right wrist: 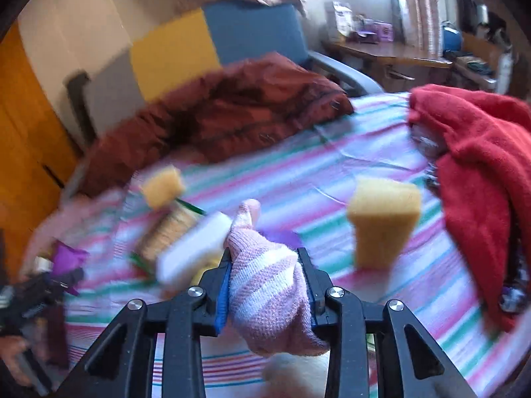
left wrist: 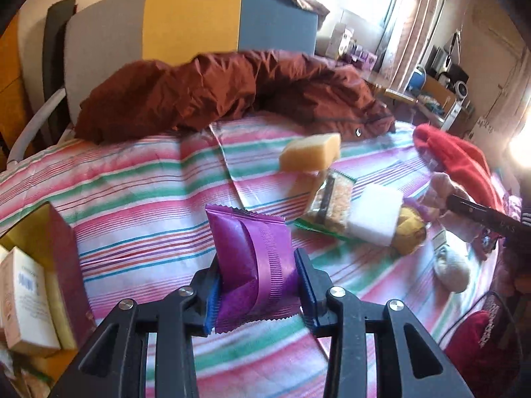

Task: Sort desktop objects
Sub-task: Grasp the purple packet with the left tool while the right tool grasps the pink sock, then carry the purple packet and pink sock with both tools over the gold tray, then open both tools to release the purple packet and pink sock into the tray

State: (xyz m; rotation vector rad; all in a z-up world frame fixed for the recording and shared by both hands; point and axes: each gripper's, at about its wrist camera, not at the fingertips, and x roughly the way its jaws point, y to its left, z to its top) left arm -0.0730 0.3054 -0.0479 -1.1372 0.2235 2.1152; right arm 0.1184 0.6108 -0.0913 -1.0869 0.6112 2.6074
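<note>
My left gripper (left wrist: 257, 285) is shut on a purple snack packet (left wrist: 255, 262) and holds it above the striped cloth (left wrist: 149, 205). My right gripper (right wrist: 265, 285) is shut on a pink and white striped sock (right wrist: 268, 288), lifted over the cloth (right wrist: 365, 172). A pile lies mid-right in the left wrist view: yellow sponges (left wrist: 310, 156), a cracker pack (left wrist: 332, 207), a white sponge block (left wrist: 375, 214). The right wrist view is blurred; it shows a yellow sponge (right wrist: 381, 222) to the right, the cracker pack (right wrist: 169, 229) and the white block (right wrist: 192, 248) to the left.
A brown jacket (left wrist: 215, 93) lies at the back. A red garment (right wrist: 481, 165) lies at the right. A dark red box (left wrist: 63, 265) with small cartons (left wrist: 26, 298) stands at the left. A chair (left wrist: 189, 20) stands behind. A white sock (left wrist: 451, 265) lies right of the pile.
</note>
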